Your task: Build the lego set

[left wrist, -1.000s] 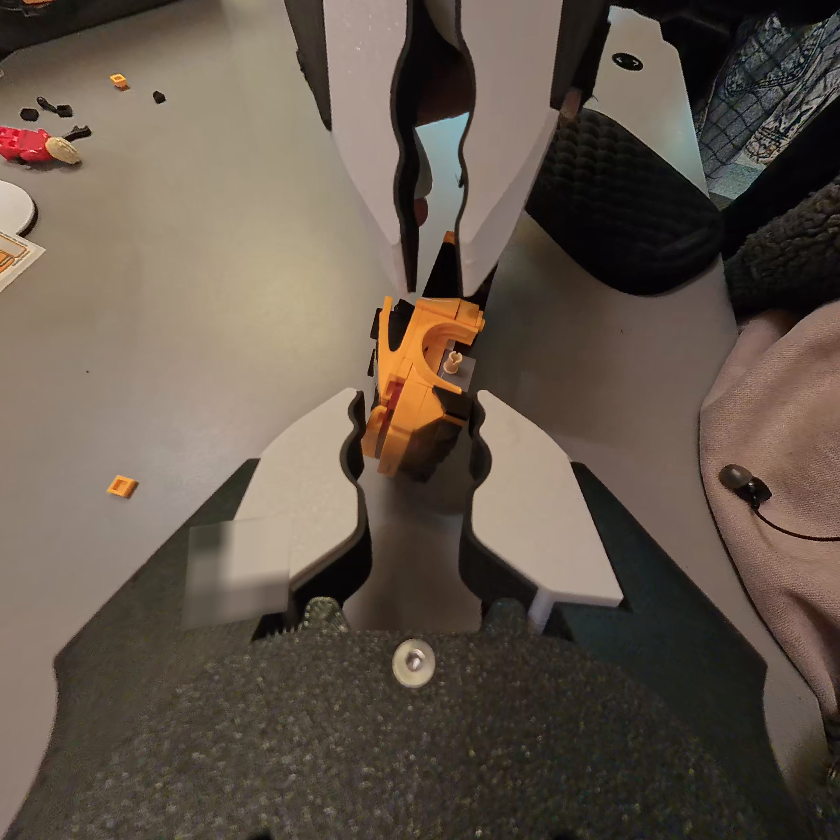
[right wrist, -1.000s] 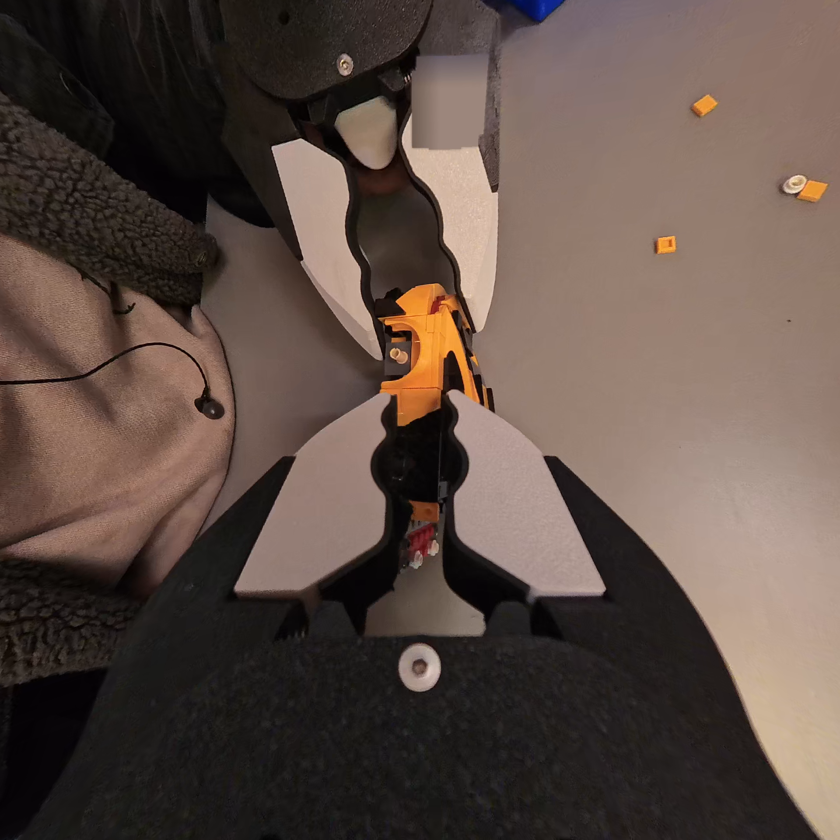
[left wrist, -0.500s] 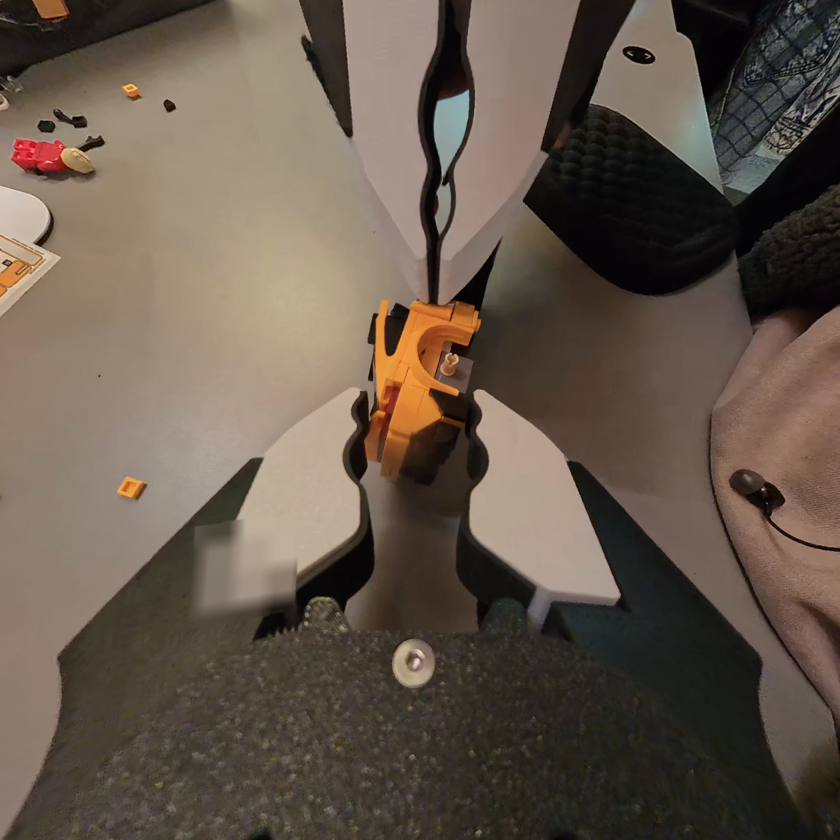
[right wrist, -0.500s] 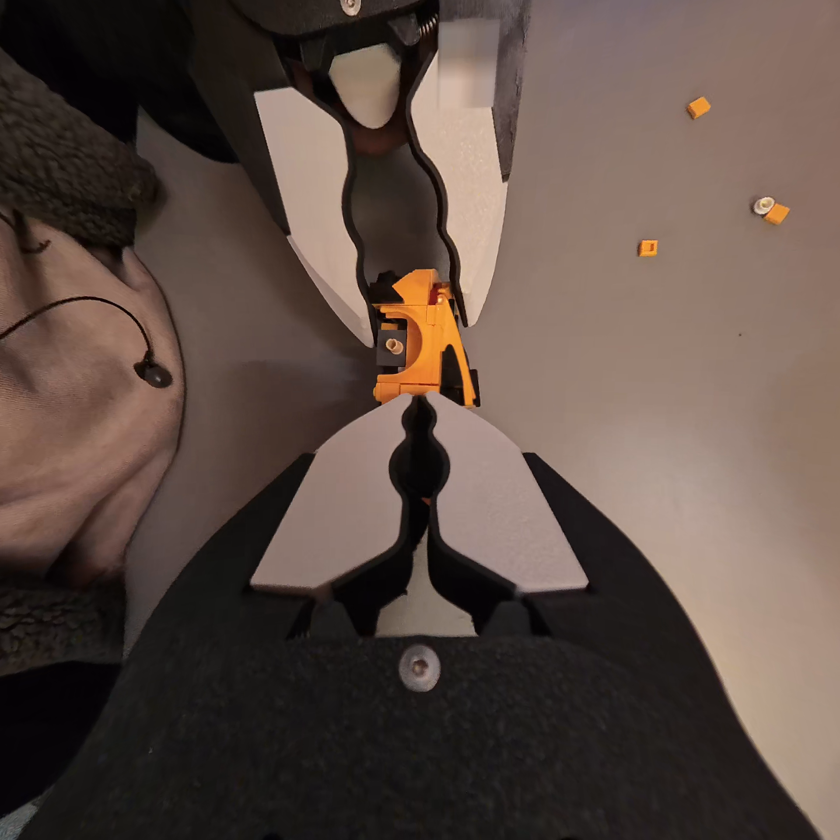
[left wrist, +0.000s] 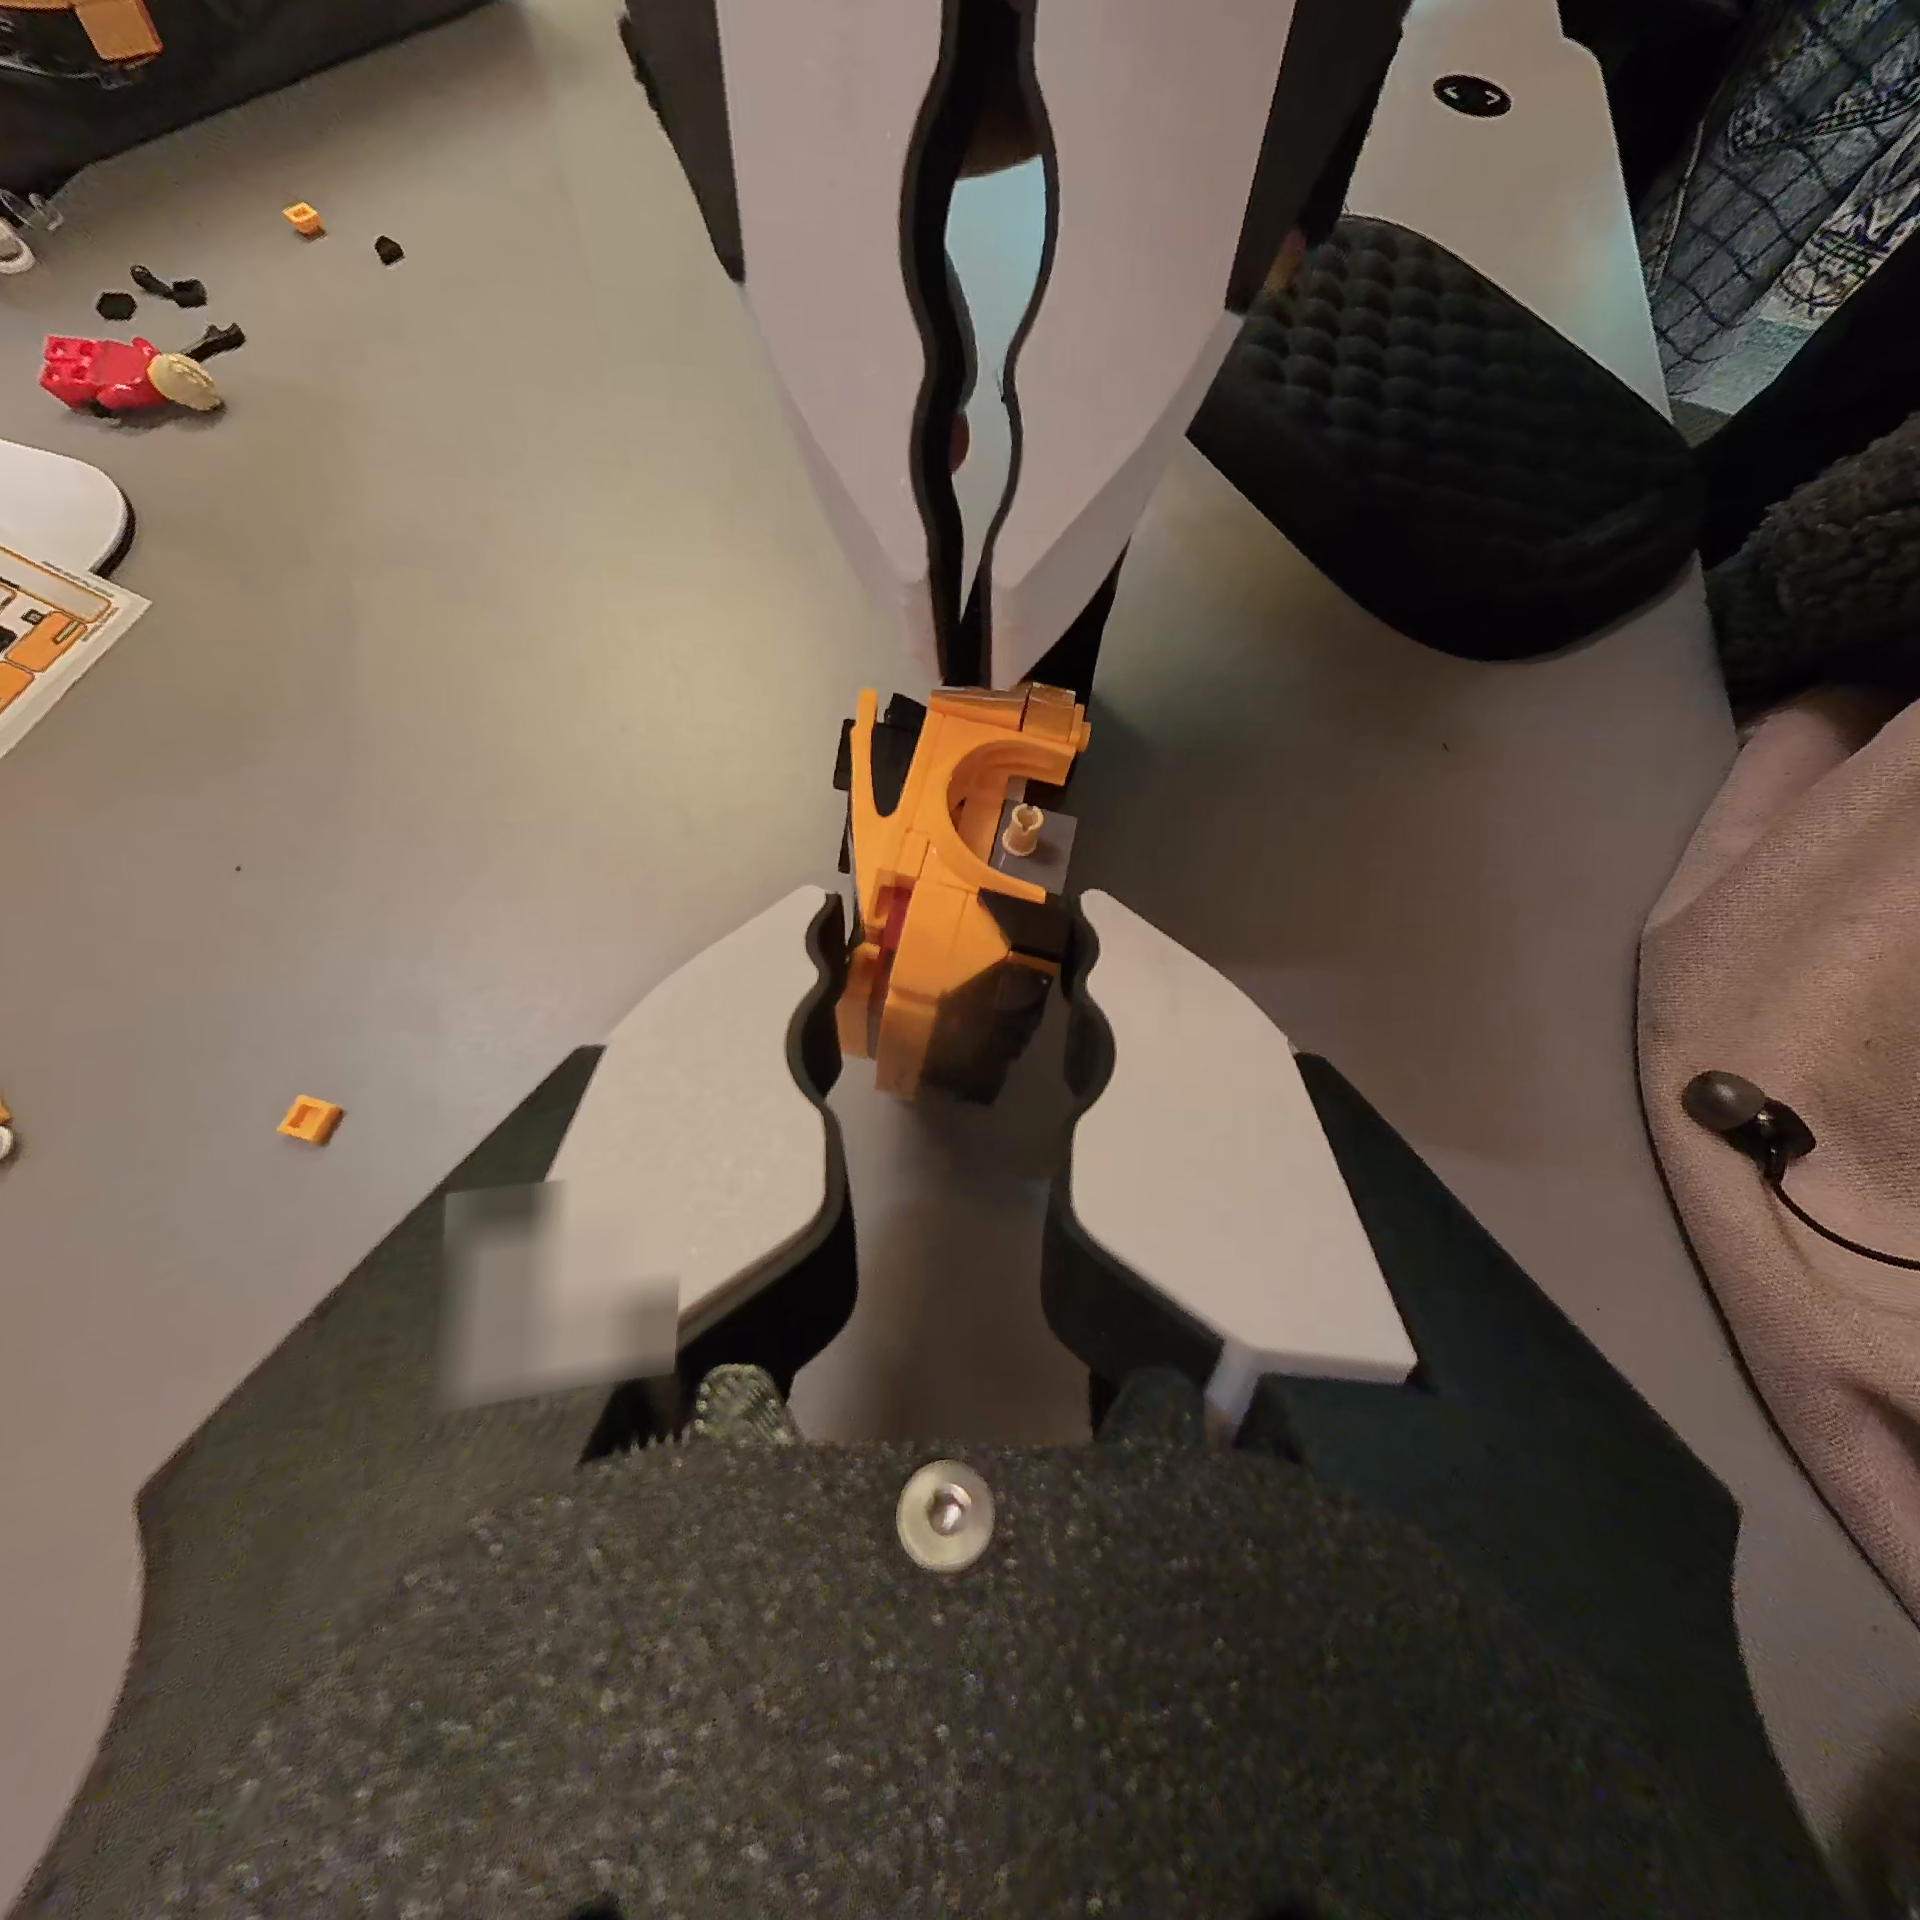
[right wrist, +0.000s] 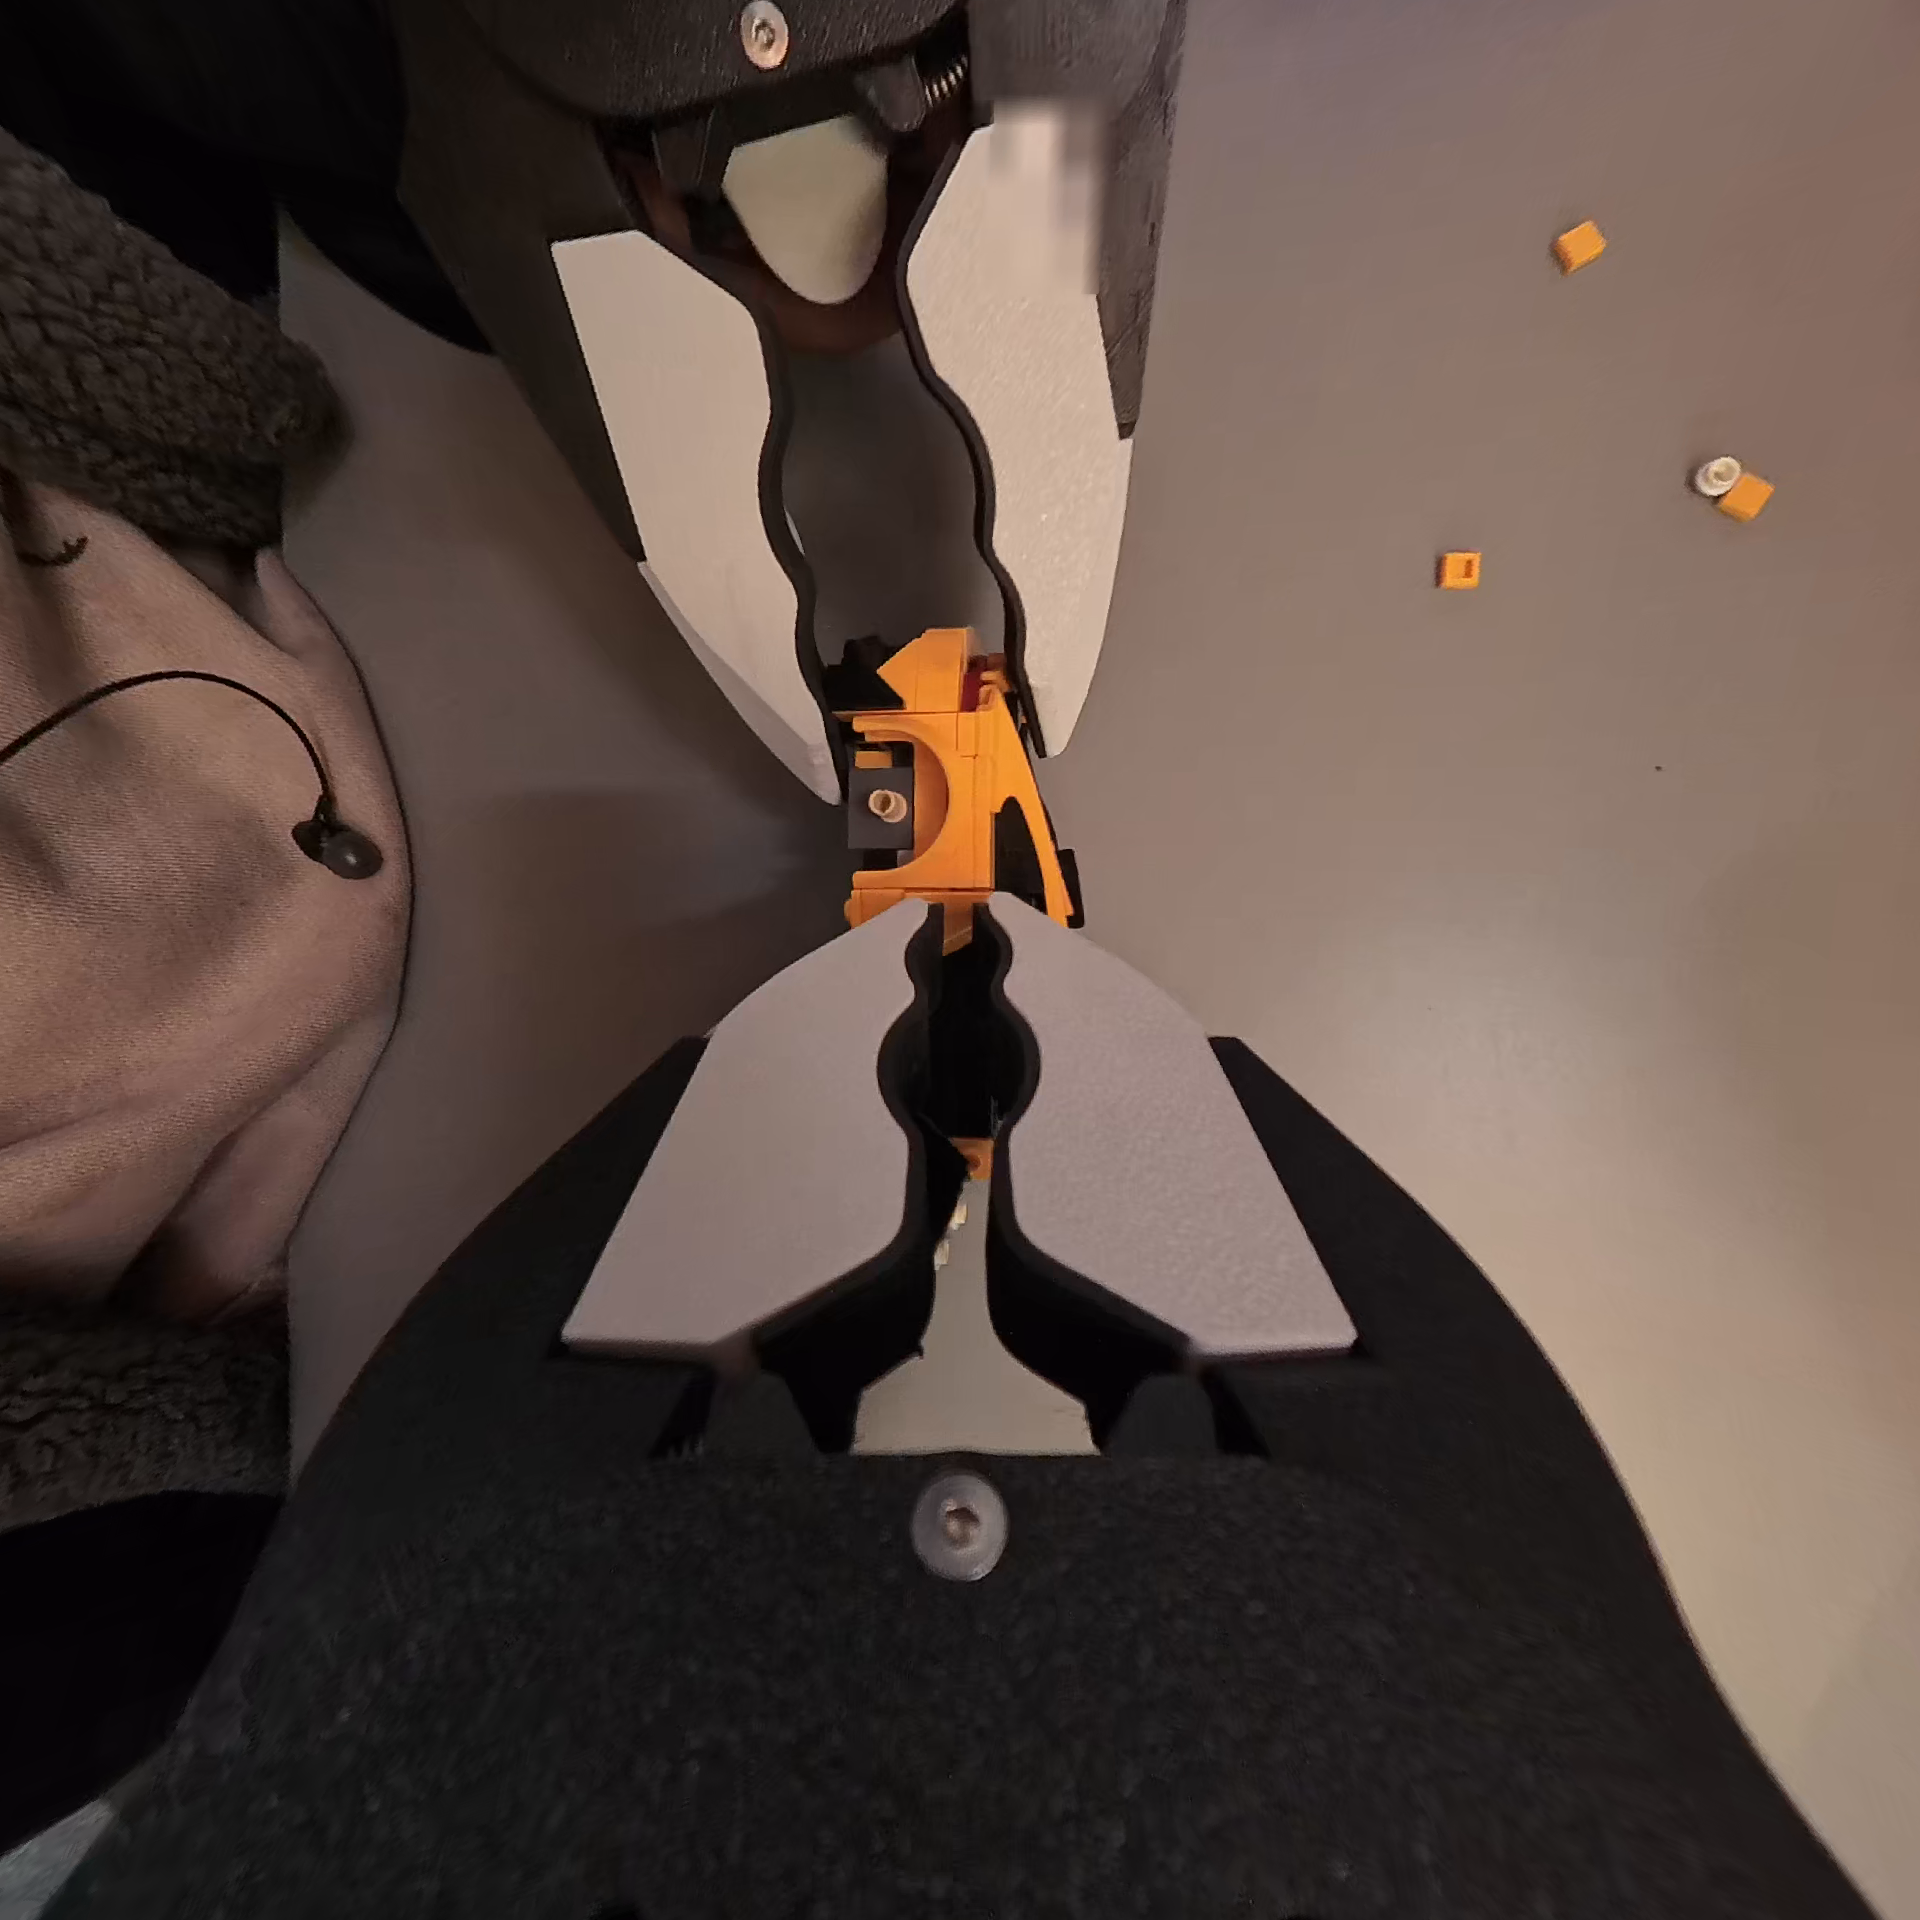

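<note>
Facing grippers (left wrist: 948,987) (right wrist: 958,914) — clamping orange brick model (left wrist: 951,883)

The orange-and-black toy-brick model (left wrist: 951,914) sits between the left gripper (left wrist: 948,977) and the right gripper (left wrist: 966,623). Small orange brick pieces (right wrist: 1460,569) lie scattered on the grey tabletop (left wrist: 520,727) beside them.

Dim, warm indoor light — a soft glow on the grey table (left wrist: 582,665) beside the orange brick model (left wrist: 956,894), soft shadows beneath it; wide-angle bending at edges, foreground slightly soft.
</note>
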`<control>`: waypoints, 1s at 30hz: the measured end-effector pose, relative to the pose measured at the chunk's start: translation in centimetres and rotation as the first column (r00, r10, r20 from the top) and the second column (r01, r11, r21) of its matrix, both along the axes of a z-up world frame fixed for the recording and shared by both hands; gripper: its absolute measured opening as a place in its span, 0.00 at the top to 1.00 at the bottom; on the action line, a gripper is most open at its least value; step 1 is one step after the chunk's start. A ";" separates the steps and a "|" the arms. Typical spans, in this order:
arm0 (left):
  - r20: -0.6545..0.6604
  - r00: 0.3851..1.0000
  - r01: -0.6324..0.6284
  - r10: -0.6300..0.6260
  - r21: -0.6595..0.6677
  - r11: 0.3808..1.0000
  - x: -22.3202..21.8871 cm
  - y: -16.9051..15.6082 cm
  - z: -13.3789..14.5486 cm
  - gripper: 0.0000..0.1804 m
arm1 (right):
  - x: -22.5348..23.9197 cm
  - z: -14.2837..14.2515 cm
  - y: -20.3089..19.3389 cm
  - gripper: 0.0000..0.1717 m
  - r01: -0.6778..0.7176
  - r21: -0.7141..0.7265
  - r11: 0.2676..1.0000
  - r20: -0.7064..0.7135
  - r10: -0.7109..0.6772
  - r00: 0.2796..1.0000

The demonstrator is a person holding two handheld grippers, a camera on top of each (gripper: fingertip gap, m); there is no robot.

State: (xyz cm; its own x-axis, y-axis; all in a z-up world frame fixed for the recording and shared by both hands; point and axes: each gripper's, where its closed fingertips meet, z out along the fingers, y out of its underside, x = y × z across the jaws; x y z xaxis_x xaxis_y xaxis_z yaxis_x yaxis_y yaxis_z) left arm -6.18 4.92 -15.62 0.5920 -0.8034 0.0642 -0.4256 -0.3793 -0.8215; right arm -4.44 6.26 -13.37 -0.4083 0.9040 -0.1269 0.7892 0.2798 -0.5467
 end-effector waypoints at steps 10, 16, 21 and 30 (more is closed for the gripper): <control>-0.014 1.000 -0.003 0.003 0.011 1.000 0.1 0.0 0.0 0.78 | 0.1 -0.3 -0.2 0.98 -0.038 0.033 0.999 0.084 0.035 0.996; -0.014 1.000 -0.008 0.009 0.024 1.000 0.3 0.1 0.0 0.79 | 0.1 -0.4 -0.4 1.00 -0.075 0.079 0.994 0.157 0.062 0.986; -0.012 1.000 -0.007 0.007 0.022 1.000 0.4 0.0 0.0 0.79 | 0.1 -0.5 -0.4 1.00 -0.094 0.088 0.992 0.198 0.075 0.977; -0.012 1.000 -0.008 0.008 0.021 1.000 0.4 0.0 0.0 0.79 | 0.1 -0.5 -0.4 1.00 -0.093 0.122 0.988 0.200 0.067 0.977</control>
